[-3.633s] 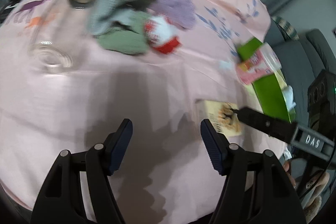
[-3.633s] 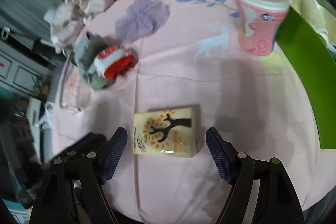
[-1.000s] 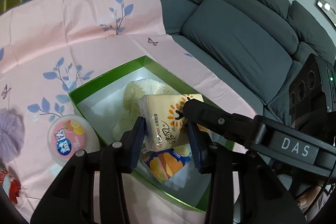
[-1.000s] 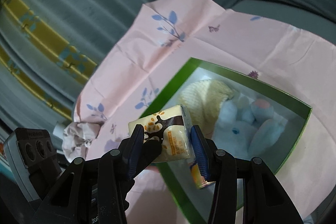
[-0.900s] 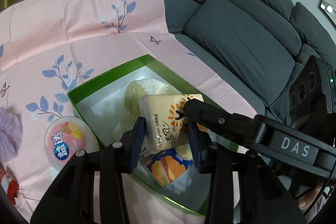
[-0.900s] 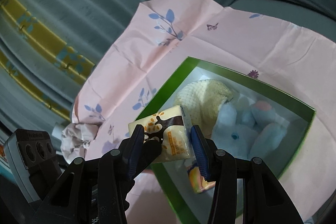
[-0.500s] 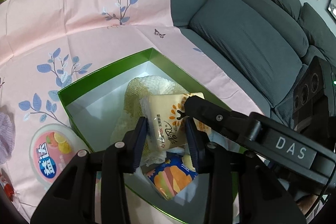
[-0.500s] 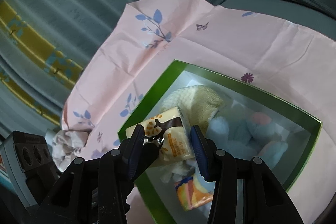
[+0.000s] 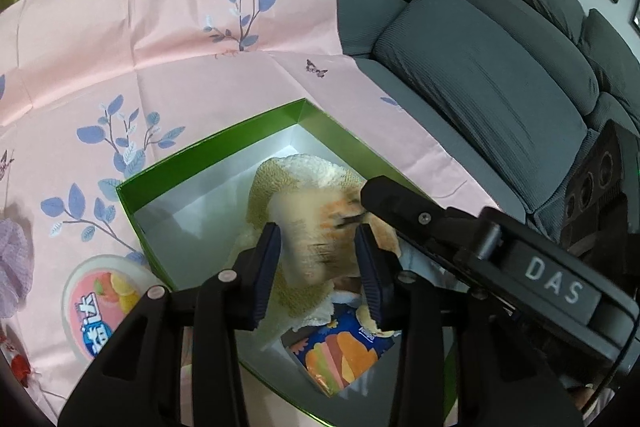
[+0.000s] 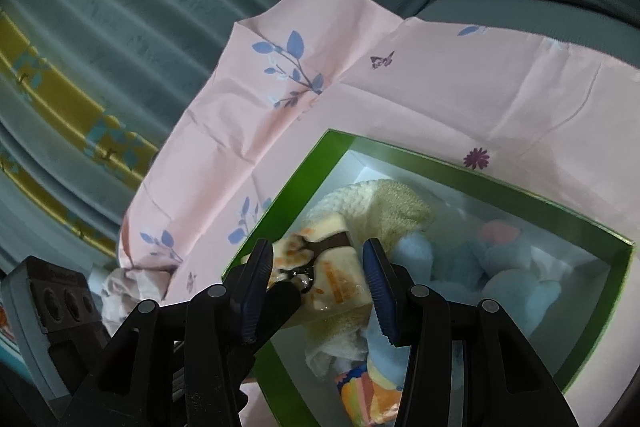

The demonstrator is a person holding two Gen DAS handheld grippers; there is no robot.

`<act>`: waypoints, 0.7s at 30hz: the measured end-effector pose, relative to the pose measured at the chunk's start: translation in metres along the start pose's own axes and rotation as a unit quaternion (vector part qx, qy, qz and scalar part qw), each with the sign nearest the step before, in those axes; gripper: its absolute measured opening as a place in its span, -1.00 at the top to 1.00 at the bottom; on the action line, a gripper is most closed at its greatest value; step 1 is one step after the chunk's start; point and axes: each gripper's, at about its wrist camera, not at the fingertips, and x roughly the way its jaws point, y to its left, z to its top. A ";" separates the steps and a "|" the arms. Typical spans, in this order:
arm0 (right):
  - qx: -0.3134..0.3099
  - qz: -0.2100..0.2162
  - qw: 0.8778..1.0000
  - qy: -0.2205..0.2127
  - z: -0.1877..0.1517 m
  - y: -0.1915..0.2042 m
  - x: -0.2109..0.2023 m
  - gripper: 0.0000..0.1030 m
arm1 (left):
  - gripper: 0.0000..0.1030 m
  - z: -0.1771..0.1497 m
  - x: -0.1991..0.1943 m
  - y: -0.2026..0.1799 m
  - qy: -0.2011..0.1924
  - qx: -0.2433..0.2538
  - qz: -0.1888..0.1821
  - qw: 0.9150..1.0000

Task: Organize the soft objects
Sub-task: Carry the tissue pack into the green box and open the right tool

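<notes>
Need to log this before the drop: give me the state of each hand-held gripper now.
Left hand-held gripper: jaws opening, tissue pack between them, over the green box.
Right hand-held gripper: closed on the same tissue pack.

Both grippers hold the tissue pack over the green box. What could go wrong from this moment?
1. The left gripper is opening while the tissue pack is between its fingers; the pack may twist in the right gripper.
2. The green box already holds a cream knitted item and a blue plush toy, so the pack may land tilted.

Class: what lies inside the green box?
Inside the green box: a cream knitted item, a blue plush toy, and an orange-and-blue packet. The held tissue pack covers what's beneath.
</notes>
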 end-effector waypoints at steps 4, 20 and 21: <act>-0.003 0.002 1.000 -0.006 0.000 0.002 -0.008 0.03 | 0.08 0.000 -0.016 -0.002 -0.009 0.001 0.004 1.000; -0.100 -0.016 0.995 -0.011 -0.035 0.047 -0.039 -0.54 | -0.69 -0.056 -0.122 0.047 -0.051 -0.064 0.050 0.995; -0.105 -0.014 0.994 -0.006 -0.038 0.049 -0.038 -0.55 | -0.69 -0.065 -0.132 0.057 -0.051 -0.076 0.058 0.994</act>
